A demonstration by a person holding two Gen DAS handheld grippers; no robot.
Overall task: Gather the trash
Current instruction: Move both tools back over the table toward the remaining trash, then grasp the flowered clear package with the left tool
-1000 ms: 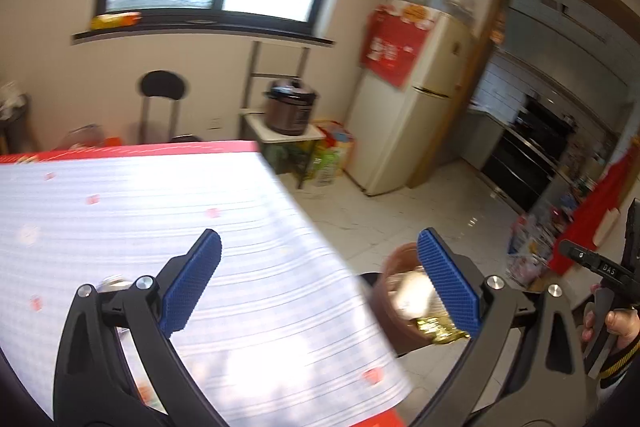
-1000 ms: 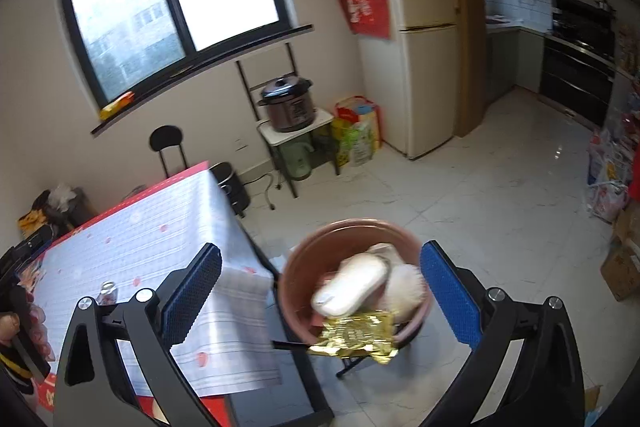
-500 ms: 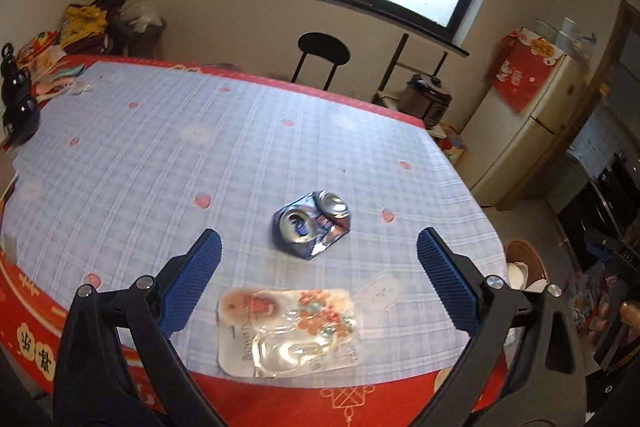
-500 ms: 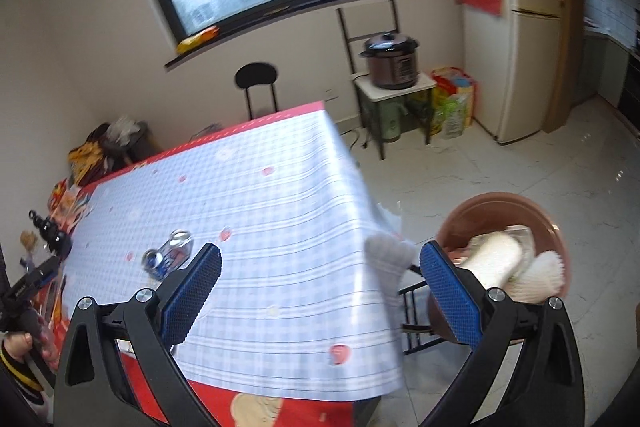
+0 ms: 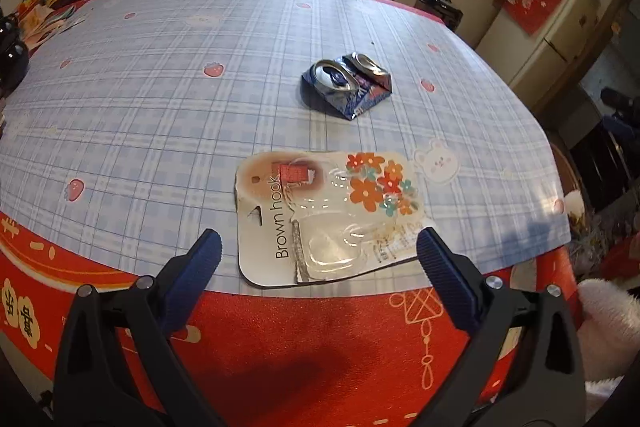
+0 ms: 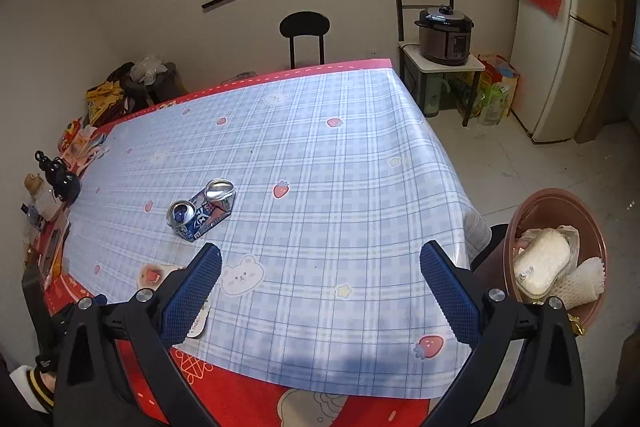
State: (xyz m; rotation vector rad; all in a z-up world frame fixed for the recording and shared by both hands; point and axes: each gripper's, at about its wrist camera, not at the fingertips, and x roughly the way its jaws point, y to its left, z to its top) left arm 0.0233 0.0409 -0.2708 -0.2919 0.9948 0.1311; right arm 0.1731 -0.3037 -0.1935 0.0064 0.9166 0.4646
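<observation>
At the worktop's near edge lies the blister pack — left gripper poised above, jaws wide, empty. Slide one jaw under its overhanging edge, then pinch — right gripper gapes idle.

Over the last second the left gripper has swung from the brown plastic trash basin at the table's right end back over the blue-checked tablecloth, closing on the near-edge white "Brown hook" blister card. The right gripper has left the basin too, now hovering above the table's near edge.
</observation>
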